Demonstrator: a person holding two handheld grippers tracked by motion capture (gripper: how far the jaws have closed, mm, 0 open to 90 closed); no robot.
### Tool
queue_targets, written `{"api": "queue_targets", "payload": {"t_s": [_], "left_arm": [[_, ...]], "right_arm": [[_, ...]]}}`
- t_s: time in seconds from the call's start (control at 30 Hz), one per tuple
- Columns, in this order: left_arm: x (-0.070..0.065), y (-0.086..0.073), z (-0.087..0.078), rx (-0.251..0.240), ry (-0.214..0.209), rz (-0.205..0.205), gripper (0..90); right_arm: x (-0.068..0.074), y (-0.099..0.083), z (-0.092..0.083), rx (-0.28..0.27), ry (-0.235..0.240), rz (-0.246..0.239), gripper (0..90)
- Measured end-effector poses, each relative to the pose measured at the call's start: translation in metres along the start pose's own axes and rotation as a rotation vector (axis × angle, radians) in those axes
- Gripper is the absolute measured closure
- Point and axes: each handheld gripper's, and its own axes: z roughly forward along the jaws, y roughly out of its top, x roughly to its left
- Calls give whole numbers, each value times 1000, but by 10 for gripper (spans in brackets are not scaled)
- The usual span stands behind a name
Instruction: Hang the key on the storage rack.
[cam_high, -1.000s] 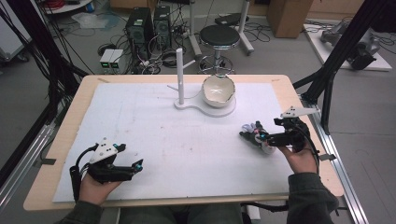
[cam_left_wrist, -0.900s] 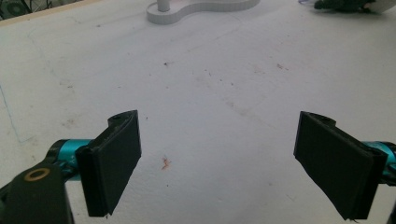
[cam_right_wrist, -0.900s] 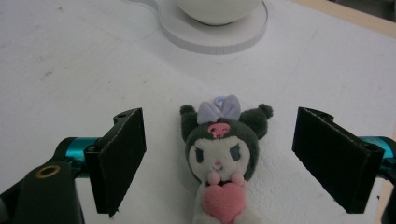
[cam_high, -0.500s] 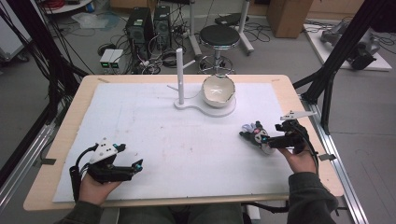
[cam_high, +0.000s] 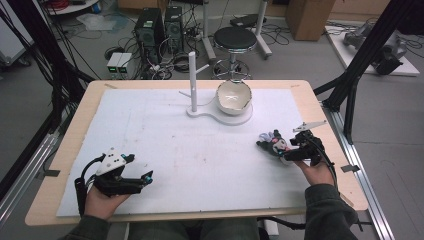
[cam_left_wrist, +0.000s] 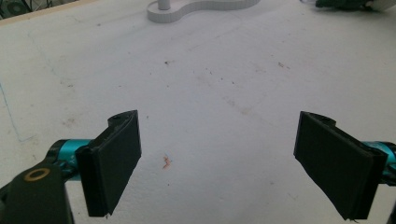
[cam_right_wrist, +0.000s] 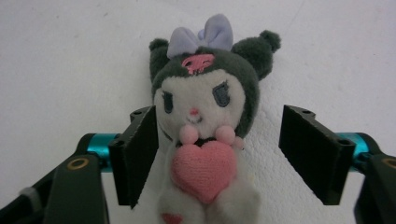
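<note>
On the right side of the counter (cam_high: 65, 150), near the person, lies a small plush toy (cam_high: 272, 142) on its back on the white mat. The right hand-held gripper (cam_high: 292, 150) stands around it with the jaws spread wide, one on each side of the toy's body, so it is released and grips nothing yet. I judge that this placing prepares a grasp, because the toy sits between the jaws and they only need to close.

The left hand-held gripper (cam_high: 142, 179) rests at the near left, well apart from everything, also with its jaws wide apart and nothing between them. It seems to wait there so that it does not disturb the other hand.

At the far middle stands a white stand with a post (cam_high: 192, 75), and a bowl (cam_high: 233, 95) sits on its base.

The high view gives the whole layout, but the toy is small and unclear in it. The right gripper view shows the plush toy (cam_right_wrist: 205, 126) in detail: dark hood, lilac bow, pink heart. The left jaw is touching or almost touching it, while the right jaw is clearly apart. The left gripper view shows bare mat between the jaws.
</note>
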Motion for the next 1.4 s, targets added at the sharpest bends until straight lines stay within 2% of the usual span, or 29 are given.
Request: {"api": "queue_targets", "payload": {"t_s": [0.07,0.2,0.4,0.57,0.67,0.77,0.97,1.07,1.17,1.4], "left_arm": [[0,0,0,0,1,-2,152],[0,0,0,-2,1,-7,152],[0,0,0,-6,2,-8,152],[0,0,0,-4,1,-7,152],[0,0,0,-4,1,-7,152],[1,0,0,-7,5,-8,152],[1,1,-1,-5,3,-5,152],[1,1,-1,-7,4,-8,152],[2,0,-1,-7,7,-10,152],[3,0,-2,-8,8,-9,152]], "right_arm": [[1,1,4,26,-4,-6,332],[2,2,7,41,4,-20,362],[4,2,7,47,14,-24,375],[5,2,10,61,28,-33,342],[7,3,12,73,40,-48,392],[7,3,13,71,41,-54,423],[3,3,10,70,68,-31,506],[1,3,9,65,71,-23,517],[1,5,4,66,94,-15,525],[3,18,-8,25,137,-12,538]]}}
